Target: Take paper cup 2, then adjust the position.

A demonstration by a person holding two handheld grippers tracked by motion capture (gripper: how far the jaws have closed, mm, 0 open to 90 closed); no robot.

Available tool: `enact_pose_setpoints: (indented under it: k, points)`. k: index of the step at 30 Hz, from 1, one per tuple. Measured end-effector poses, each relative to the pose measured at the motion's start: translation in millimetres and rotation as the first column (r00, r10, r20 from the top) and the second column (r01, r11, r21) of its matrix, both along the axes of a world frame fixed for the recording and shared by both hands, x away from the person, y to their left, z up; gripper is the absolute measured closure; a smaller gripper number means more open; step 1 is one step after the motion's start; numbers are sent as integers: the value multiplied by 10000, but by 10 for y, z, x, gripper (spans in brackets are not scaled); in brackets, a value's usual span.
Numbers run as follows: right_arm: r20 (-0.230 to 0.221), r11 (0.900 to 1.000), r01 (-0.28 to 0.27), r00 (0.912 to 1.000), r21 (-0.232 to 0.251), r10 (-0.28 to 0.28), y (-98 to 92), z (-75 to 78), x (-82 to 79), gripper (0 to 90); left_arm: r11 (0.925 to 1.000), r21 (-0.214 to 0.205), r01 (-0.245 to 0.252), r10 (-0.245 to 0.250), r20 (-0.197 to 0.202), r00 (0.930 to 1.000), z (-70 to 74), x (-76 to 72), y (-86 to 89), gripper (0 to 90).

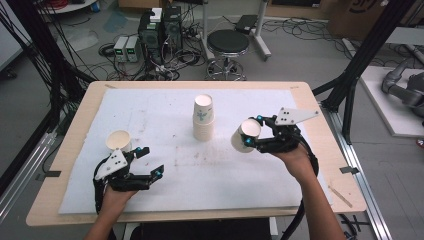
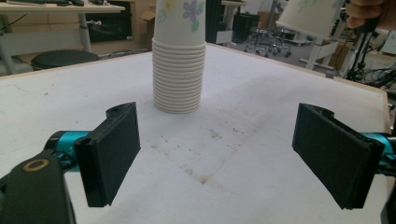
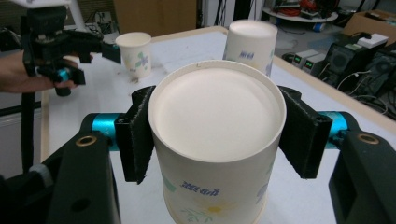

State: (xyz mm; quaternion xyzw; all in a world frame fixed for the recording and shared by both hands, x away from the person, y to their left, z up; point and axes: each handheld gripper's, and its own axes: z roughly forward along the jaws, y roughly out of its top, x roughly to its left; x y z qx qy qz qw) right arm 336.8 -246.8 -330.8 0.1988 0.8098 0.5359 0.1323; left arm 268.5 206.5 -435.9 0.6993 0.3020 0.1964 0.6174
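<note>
Over the right half of the table (image 1: 65, 165), the right gripper (image 1: 248, 134) grips a single paper cup (image 3: 217, 140), its pads pressed against both sides of the cup wall just below the rim. That cup hangs in the air, tilted so its open mouth faces the gripper's camera, near the stack of cups (image 1: 203, 119) and off to its right. This stack stands upright at the middle of the table, slightly toward the far edge. Another single cup (image 1: 119, 141) stands upright near the left edge, just beyond the left gripper (image 1: 150, 161), whose jaws stand wide apart with nothing between them, low above the cloth. Judging by this layout, cups are being taken off the stack and set out one by one: one seems already placed, a second is lifted clear but not yet set down, and many remain stacked. A white cloth (image 1: 170, 185) with faint brown stains covers most of the wooden table. Beyond the far edge sit a black round stool (image 1: 228, 45), electronic boxes with tangled cables (image 1: 150, 40) on a grey floor, and black frame posts at both sides.
</note>
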Motion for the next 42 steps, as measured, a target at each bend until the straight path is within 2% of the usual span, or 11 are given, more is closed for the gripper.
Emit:
enact_pose_setpoints:
  k: [6,14,20,27,32,38,42]
  points:
    - [-33,10000,56,10000,-37,-57,-43,-169,-42,356,9999,84,-121,122,-163,9998,-28,2,12,150]
    - [-145,10000,-47,9999,88,48,-74,-222,-53,356,9999,72,-142,143,-166,9998,-30,-18,5,151]
    - [-66,10000,-53,10000,23,53,-78,-220,-74,356,9995,217,240,-236,-175,9996,-38,5,-40,155]
    - [-55,10000,-46,10000,3,46,-84,-228,-107,355,9982,162,582,-575,-369,9977,-45,40,-95,155]
    - [-71,10000,-88,9999,46,89,-69,-241,-129,355,9967,107,806,-802,-370,9961,-40,58,-141,154]
    - [-175,9992,-387,9991,-72,386,25,-296,-131,355,9926,21,1213,-1213,-103,9926,29,41,-209,153]
    - [-165,9984,-560,9983,-55,559,63,-311,-145,355,9881,-7,1540,-1536,656,9860,91,25,-294,153]
